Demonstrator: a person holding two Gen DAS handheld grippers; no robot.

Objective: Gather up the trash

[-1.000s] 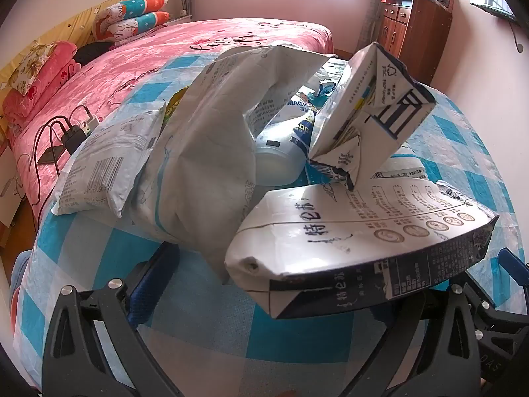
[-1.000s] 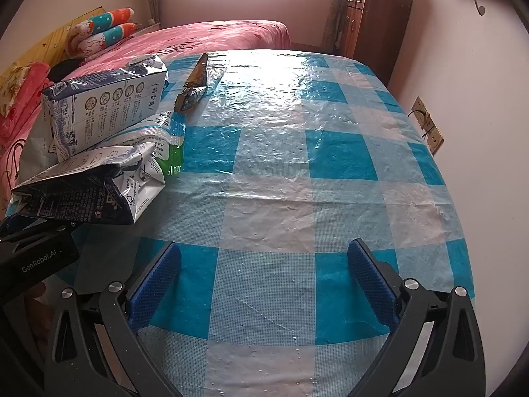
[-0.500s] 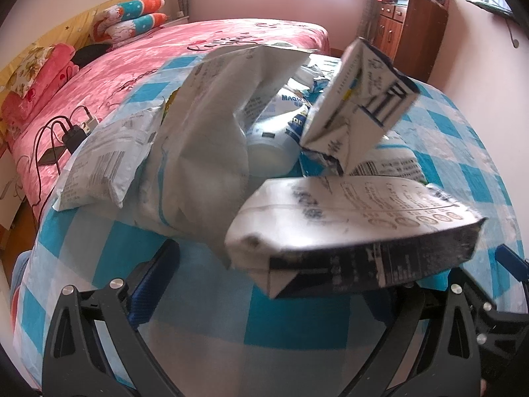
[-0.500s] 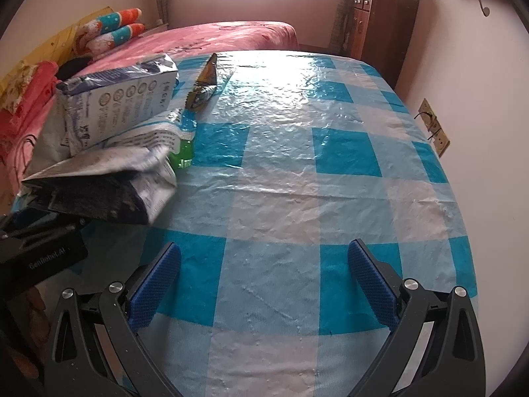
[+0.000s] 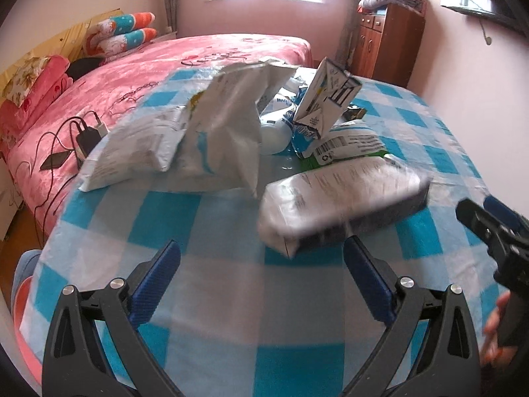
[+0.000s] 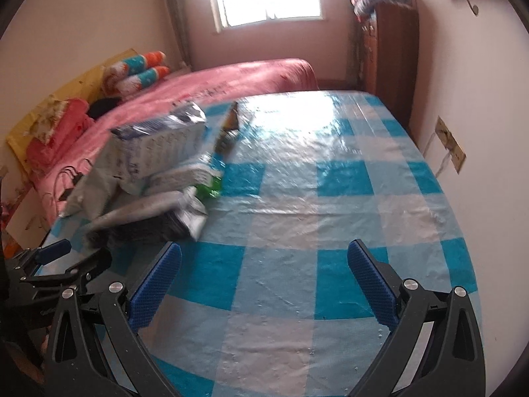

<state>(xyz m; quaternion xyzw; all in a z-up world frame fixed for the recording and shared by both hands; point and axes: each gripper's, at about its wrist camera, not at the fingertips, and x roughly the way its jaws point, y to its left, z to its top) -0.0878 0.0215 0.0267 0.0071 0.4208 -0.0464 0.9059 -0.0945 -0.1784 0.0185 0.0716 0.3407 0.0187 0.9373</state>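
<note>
A heap of trash lies on the blue-and-white checked table [image 5: 231, 297]. In the left wrist view I see a flattened milk carton [image 5: 340, 198] nearest, a tilted carton [image 5: 327, 99], a white plastic bag [image 5: 228, 125], a white pouch [image 5: 132, 145], a bottle [image 5: 274, 132] and a green-edged pack [image 5: 347, 145]. My left gripper [image 5: 261, 284] is open and empty, just short of the flattened carton. My right gripper [image 6: 264, 284] is open and empty over bare table, right of the heap [image 6: 158, 172]. A small dark wrapper [image 6: 228, 129] lies beyond the heap.
A pink bed [image 5: 165, 66] runs along the table's left side with chargers and a phone [image 5: 76, 139] on it. A wooden cabinet [image 5: 386, 43] stands at the back right. The wall with a socket [image 6: 449, 142] borders the table's right edge.
Both grippers have pulled back and up from the heap. The flattened carton has dropped from in front of the left gripper toward the table and now looks blurred.
</note>
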